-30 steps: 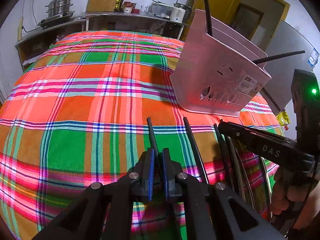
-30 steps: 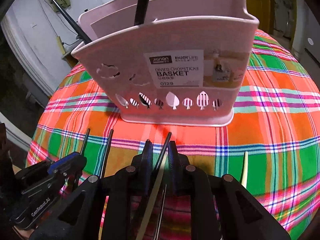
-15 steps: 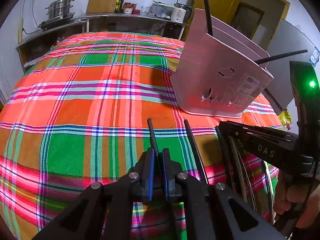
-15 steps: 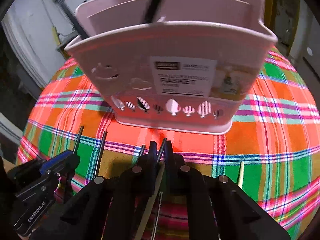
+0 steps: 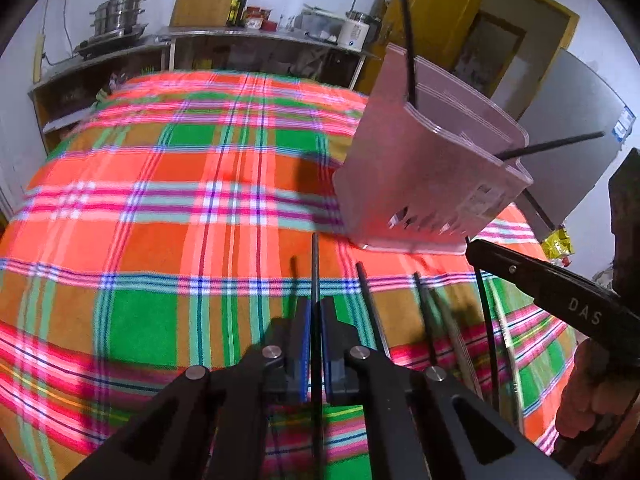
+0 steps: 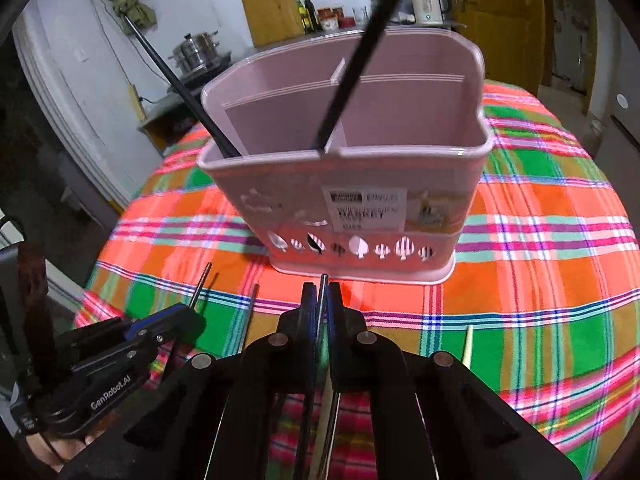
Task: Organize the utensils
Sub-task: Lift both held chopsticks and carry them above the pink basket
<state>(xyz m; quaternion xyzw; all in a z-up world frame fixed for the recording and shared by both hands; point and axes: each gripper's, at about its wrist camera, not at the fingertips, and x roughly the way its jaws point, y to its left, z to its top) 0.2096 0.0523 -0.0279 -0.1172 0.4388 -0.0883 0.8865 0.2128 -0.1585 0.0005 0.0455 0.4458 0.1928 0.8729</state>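
Both my left claw [image 5: 314, 344] and right claw [image 6: 320, 312] clench thin black chopsticks [image 5: 315, 264]; I should tip each upright over the pink plastic divided basket [image 6: 360, 184] ahead, then release

The right gripper [image 5: 472, 246], seen from the left wrist camera, carries the pale letters "DAS" along its black finger arm. In the right wrist view, the left gripper [image 6: 192, 314] bears the white wording "GenRobot.AI" on its black body. The pink divided chopstick basket [image 6: 440, 200] has a white label [image 6: 368, 210] on its front wall; motion blur smears most of it, and only the word "BASKET" in bold black can be made out, the smaller lines above and below being unreadable.
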